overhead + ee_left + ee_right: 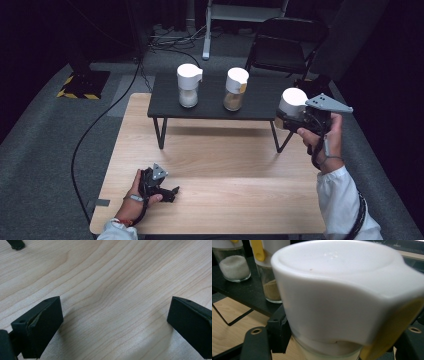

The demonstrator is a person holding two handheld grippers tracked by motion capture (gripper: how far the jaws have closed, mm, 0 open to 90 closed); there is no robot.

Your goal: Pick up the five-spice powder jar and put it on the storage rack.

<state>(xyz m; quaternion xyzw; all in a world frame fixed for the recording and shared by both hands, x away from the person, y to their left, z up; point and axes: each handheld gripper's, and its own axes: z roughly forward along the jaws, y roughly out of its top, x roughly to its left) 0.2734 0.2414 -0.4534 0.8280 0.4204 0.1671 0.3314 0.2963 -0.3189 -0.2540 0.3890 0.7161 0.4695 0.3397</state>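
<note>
At the left of the high view, the person's left hand (136, 192) rests on the pale wooden table (225, 200) and holds the left gripper (170, 192), which lies low over the board near its front edge; in the left gripper view its two black jaws stand wide apart over bare wood grain, with nothing between them. Behind, across the far part of the table, stands a low black shelf on thin metal legs (260, 107). On its left part is a glass jar of white grains with a white spouted lid (189, 85); just to its right, apart from it, is a glass jar of brown powder with a white lid and a yellow tab (235, 89). Both jars stand upright, and both appear at the upper left of the right gripper view, the white-grain jar (233, 265) and the brown-powder jar (270, 277). Off the right end of the shelf, the person's right hand (327, 140), in a white sleeve, holds the right gripper (287, 120) raised above the table. Its jaws are closed on a third glass jar with a white lid and yellow tab (294, 102), gripping the glass just below the lid; in the right gripper view this jar (342, 290) sits upright between the black jaws, clear of shelf and table
</note>
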